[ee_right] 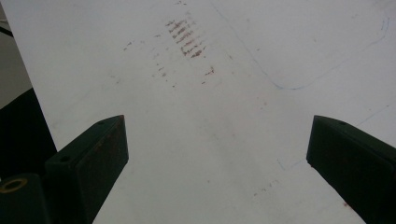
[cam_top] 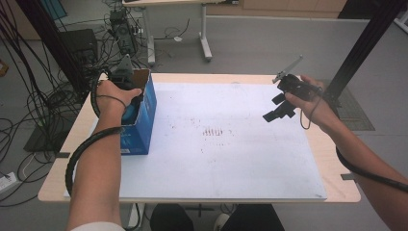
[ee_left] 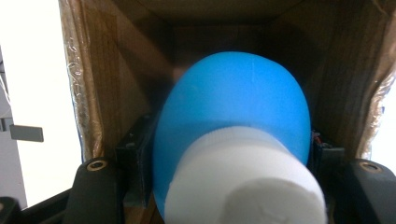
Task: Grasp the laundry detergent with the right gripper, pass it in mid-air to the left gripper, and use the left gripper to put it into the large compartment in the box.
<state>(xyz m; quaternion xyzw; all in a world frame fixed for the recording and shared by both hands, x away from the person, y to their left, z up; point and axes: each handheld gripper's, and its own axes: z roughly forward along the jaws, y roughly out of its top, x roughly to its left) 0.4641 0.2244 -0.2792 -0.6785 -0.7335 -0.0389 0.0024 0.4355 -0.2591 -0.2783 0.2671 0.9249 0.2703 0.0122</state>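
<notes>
A: Holding the blue bottle (ee_left: pixel 232 116) inside the cardboard box (cam_top: pixel 142 118), I'd say. The left gripper (cam_top: pixel 126 82) reaches into the box's open top at about ten o'clock on the bench (cam_top: pixel 192 192), its jaws closed on the bottle's sides.

B: And the step?

A: Either lowering it in or lifting it out; I can't tell which. The next move needs a straight path, clear of the brown corrugated walls, which sit close on both sides.

B: The bottle itself?

A: Smooth, rounded blue plastic shoulders with a white ribbed cap (ee_left: pixel 245 186) facing the camera. The box is blue-printed outside, plain inside.

B: The other hand?

A: The right gripper (cam_top: pixel 280 107) hovers near two o'clock over the white sheet (cam_top: pixel 231 163), jaws wide apart and holding nothing.
</notes>
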